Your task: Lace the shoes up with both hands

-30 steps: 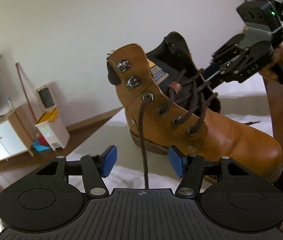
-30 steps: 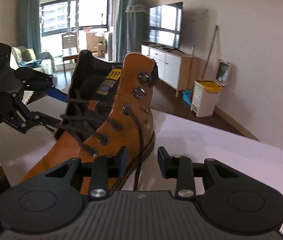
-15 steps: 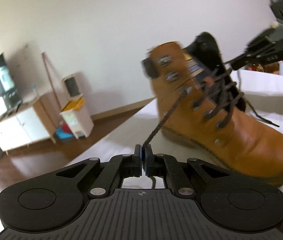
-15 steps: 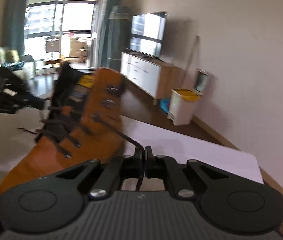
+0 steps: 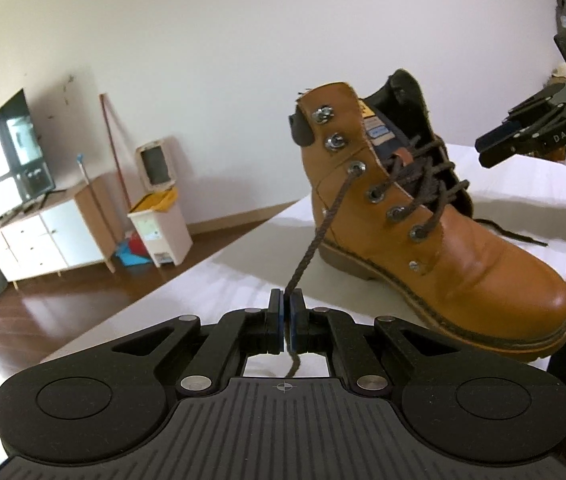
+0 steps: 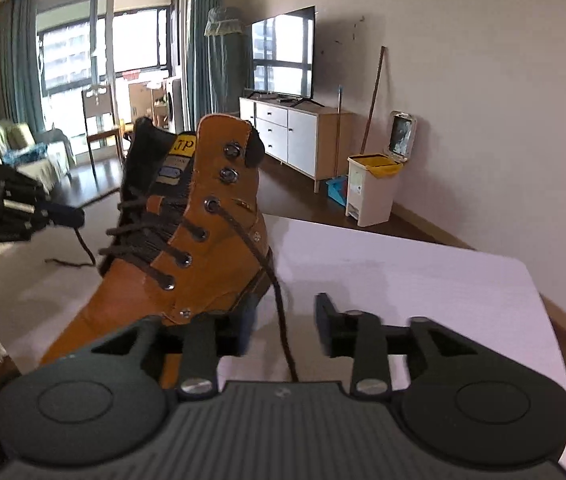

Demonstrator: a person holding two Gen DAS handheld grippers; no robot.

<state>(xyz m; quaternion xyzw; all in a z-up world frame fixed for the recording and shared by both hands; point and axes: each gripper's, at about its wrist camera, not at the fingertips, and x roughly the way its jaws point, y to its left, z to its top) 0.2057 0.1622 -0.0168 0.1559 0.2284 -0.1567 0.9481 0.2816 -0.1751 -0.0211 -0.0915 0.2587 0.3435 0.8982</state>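
A tan leather boot stands upright on the white table, laced with dark brown lace through its lower eyelets. My left gripper is shut on one lace end, pulled taut from an upper eyelet. My right gripper is open, and the other lace end hangs slack between its fingers. The boot also shows in the right wrist view. The right gripper appears in the left wrist view beyond the boot. The left gripper appears in the right wrist view, shut on its lace.
A white pedal bin and a white TV cabinet stand by the wall on the wooden floor. The table edge runs close on the right in the right wrist view. A chair and sofa stand far back.
My right gripper has opened and let go of its lace end. My left gripper stays shut on its lace, and the boot has settled upright.
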